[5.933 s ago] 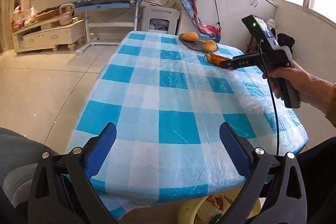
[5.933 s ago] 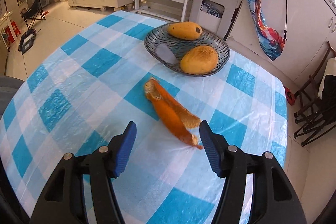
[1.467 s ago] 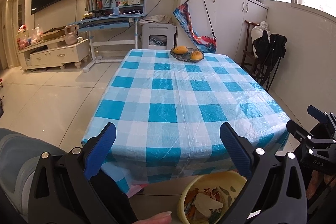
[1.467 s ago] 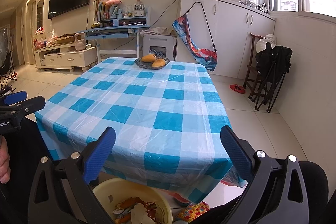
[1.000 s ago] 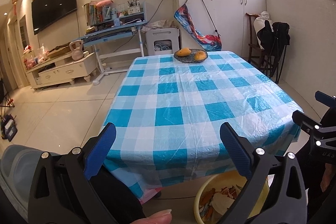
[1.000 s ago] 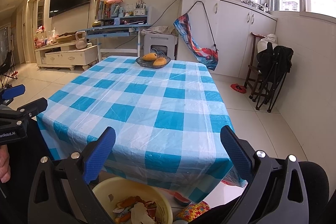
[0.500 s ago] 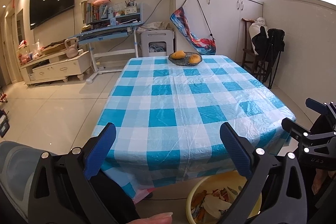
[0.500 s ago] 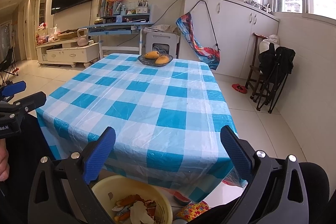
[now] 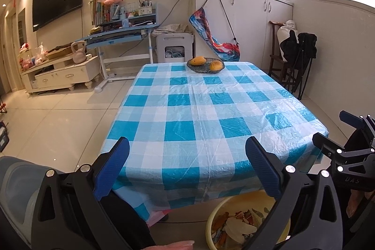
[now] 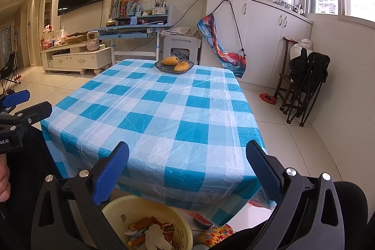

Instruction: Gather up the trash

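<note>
- My left gripper (image 9: 187, 165) hangs off the near edge of the table (image 9: 211, 109), jaws spread wide, nothing between them.
- My right gripper (image 10: 187, 165) sits the same way off the near right corner, jaws wide apart and empty.
- Each gripper shows in the other's camera: the right one at the right edge of the left view, the left one at the left edge of the right view, both held low beside the table.
- The trash (image 10: 150, 233) lies in a yellow basin (image 10: 182, 224) on the floor under the near edge, below and between my grippers; I make out orange peel and pale scraps in it.
- The checked cloth (image 10: 164, 109) covers the whole table and drapes over the near edge.
- At the far edge stands a dark bowl (image 9: 205, 69) with two mangoes (image 9: 198, 60) in it.
- A bit of a hand (image 10: 4, 184) shows at the left edge of the right view, under the left gripper.
- A fingertip (image 9: 178, 245) peeks in at the bottom of the left view.
</note>
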`<state>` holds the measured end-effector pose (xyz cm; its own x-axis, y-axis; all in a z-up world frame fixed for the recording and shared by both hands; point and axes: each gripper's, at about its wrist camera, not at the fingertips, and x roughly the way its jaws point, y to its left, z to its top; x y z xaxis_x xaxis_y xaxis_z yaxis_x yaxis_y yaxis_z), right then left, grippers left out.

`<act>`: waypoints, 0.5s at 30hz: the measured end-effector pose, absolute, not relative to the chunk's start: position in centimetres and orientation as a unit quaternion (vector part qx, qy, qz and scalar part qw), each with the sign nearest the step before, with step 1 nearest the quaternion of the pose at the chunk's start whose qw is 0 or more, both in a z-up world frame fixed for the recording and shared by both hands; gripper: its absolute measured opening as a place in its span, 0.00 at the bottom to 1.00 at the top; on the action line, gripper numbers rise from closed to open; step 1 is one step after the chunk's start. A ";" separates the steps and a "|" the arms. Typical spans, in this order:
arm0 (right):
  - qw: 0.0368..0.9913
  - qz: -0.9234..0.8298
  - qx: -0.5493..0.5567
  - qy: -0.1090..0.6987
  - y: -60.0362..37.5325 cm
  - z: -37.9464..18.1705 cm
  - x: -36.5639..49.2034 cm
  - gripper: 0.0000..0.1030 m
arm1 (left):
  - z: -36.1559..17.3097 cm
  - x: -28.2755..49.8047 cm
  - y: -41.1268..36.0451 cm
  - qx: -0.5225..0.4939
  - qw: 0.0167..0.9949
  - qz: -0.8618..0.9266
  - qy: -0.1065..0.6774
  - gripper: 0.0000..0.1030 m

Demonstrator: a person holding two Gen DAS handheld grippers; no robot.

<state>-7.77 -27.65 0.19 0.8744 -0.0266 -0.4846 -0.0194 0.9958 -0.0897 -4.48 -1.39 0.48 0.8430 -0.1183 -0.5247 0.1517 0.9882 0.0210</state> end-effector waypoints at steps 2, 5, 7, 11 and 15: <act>0.967 -0.002 -0.046 0.251 -27.7 0.2 -7.7 0.93 | 0.5 -4.5 -1.4 0.030 0.959 -0.071 0.271 0.93; 0.967 -0.002 -0.046 0.251 -27.7 0.2 -7.7 0.93 | 0.5 -4.5 -1.4 0.030 0.960 -0.070 0.271 0.93; 0.967 -0.002 -0.046 0.251 -27.7 0.2 -7.7 0.93 | 0.5 -4.5 -1.4 0.030 0.959 -0.070 0.271 0.93; 0.967 -0.002 -0.046 0.251 -27.6 0.2 -7.7 0.93 | 0.5 -4.5 -1.4 0.031 0.959 -0.070 0.271 0.93; 0.967 -0.002 -0.046 0.251 -27.6 0.2 -7.7 0.93 | 0.5 -4.4 -1.4 0.031 0.959 -0.070 0.271 0.93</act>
